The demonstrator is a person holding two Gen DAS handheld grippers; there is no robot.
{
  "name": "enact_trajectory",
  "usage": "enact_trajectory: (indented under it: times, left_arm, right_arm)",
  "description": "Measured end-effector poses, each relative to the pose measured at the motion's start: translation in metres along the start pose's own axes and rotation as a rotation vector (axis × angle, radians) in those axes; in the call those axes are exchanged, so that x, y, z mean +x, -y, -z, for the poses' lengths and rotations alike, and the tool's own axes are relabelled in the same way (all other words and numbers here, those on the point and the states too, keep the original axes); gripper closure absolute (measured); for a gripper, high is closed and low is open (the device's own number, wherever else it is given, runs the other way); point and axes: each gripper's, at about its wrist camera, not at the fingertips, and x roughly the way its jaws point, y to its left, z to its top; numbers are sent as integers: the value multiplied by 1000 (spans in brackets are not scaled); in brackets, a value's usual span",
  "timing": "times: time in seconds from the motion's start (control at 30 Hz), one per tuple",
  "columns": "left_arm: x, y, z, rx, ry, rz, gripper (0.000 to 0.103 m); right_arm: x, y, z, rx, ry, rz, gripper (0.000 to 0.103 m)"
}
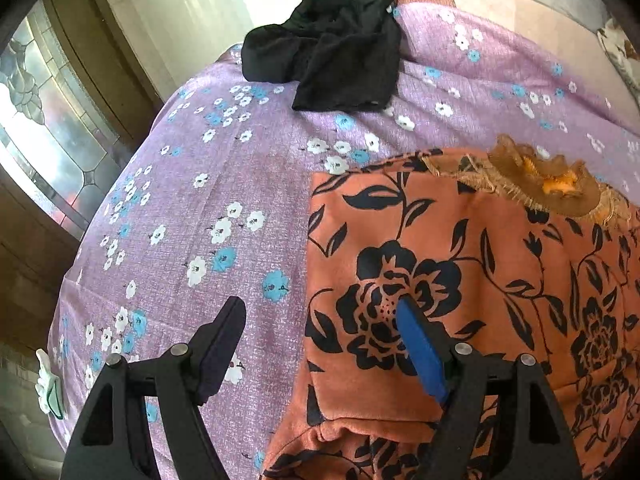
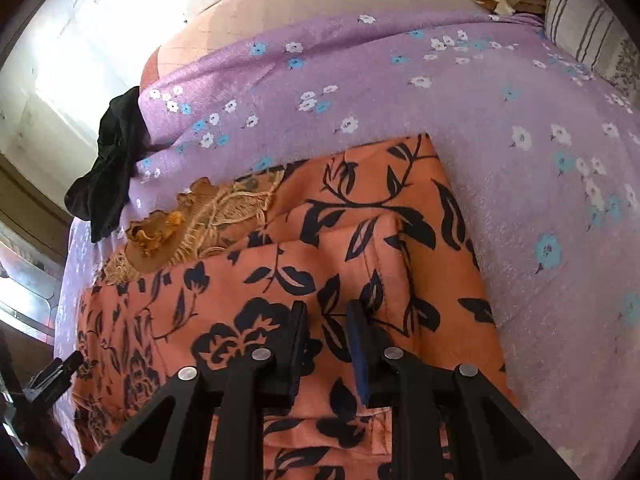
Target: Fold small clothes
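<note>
**Both grippers over the near edge of the folded orange garment**

The orange floral garment (image 1: 460,264) lies folded on the lilac flowered sheet (image 1: 192,208), its long axis running from its embroidered neckline (image 1: 536,184) at the far end back toward the person. The left gripper (image 1: 320,320) straddles the garment's left edge: the blue-padded finger sits over the cloth, the other over bare sheet, the jaws spread wide with nothing pinched. The right gripper (image 2: 326,316) hangs above the near right part of the same garment (image 2: 360,240), close to a folded seam edge; its jaws stand a narrow way apart, and no cloth appears caught between them, though the fabric directly under the tips is hard to read. Each hand looks about equally near the hem, so the next fold likely turns on lifting this near end toward the neckline.

A crumpled black garment (image 1: 332,56) waits at the sheet's far edge, well apart. Beyond lie a pale floor and a leaded-glass door (image 1: 44,132) on the left.
</note>
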Motion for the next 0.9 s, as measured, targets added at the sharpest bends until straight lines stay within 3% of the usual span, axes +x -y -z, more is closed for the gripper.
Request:
enact_trajectory:
  times: [0.07,0.13,0.2,0.27,0.4,0.5,0.57,0.67,0.9]
  left_arm:
    - [12,5,2,20,-51,-7,24]
    - [13,6,2,16,-42,-13,24]
    - [8,7,0,24,-37,-16,24]
    - [4,7,-1,17,-25,-17,24]
    - [-19,14,-1,32,46,-7,24]
    - [-21,30,1,73,51,10,24]
    - [-13,43,5,111,19,18,24]
    - [-10,55,10,145,28,-16,24]
    - [-31,60,10,146,110,20,24]
  right_arm:
    - [-7,-3,1,-7,33,-27,78]
    - [-1,-11,5,-33,12,-30,78]
    - [12,-18,11,-68,-65,-6,77]
    - [8,-23,10,-95,-31,13,78]
    - [-4,-33,10,-86,-15,-78,78]
    - [-3,-52,20,-165,-31,-100,78]
    - [12,-63,30,-213,-104,-75,78]
    - [10,-72,35,-262,-86,-39,78]
    - [1,-62,27,-196,-45,-75,78]
